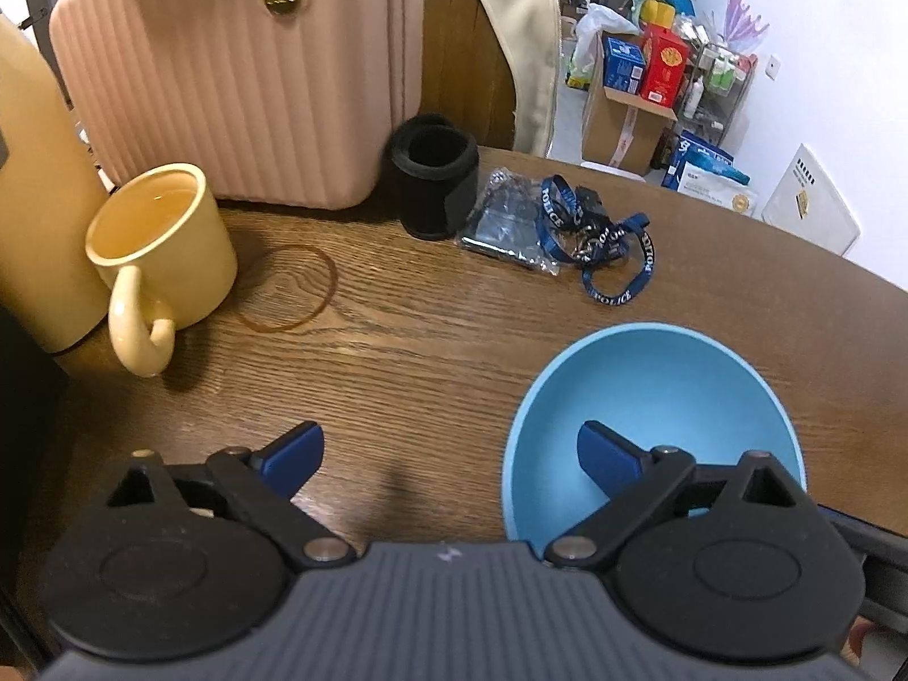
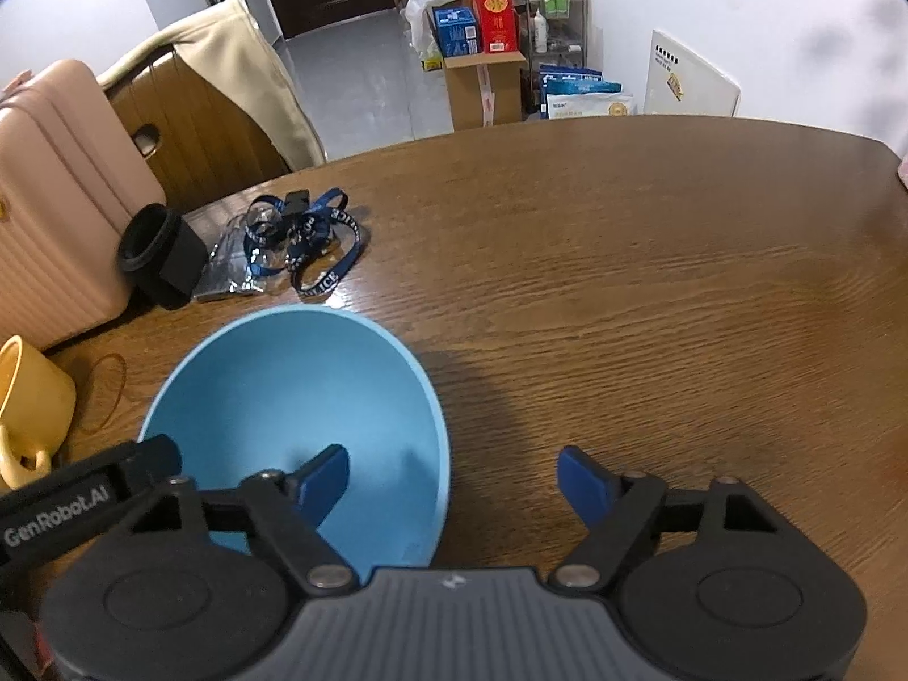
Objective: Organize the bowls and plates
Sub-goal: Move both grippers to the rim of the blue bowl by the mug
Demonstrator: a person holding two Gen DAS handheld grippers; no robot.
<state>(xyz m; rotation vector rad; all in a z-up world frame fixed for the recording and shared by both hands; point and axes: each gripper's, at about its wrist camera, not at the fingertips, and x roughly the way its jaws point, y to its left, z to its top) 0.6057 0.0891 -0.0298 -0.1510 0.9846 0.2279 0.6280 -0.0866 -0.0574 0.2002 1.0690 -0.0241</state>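
Observation:
An empty light blue bowl (image 1: 652, 386) (image 2: 295, 380) stands upright on the brown wooden table (image 2: 652, 295). My left gripper (image 1: 451, 442) is open and straddles the bowl's left rim, with one blue pad (image 1: 604, 457) inside the bowl and the other over the table. My right gripper (image 2: 451, 459) is open across the bowl's right rim, its left pad (image 2: 323, 479) inside the bowl and its right pad (image 2: 581, 482) over bare wood. Neither pair of pads presses on the rim. The left gripper's body (image 2: 85, 494) shows at the bowl's left edge in the right wrist view.
A yellow mug (image 1: 164, 244), a pink ribbed suitcase (image 1: 238, 85), a black cylindrical holder (image 1: 434, 176), a blue lanyard (image 1: 596, 238) with a plastic bag and a rubber band (image 1: 289, 289) lie left and behind. A chair with a beige jacket (image 2: 238, 68) stands beyond the table.

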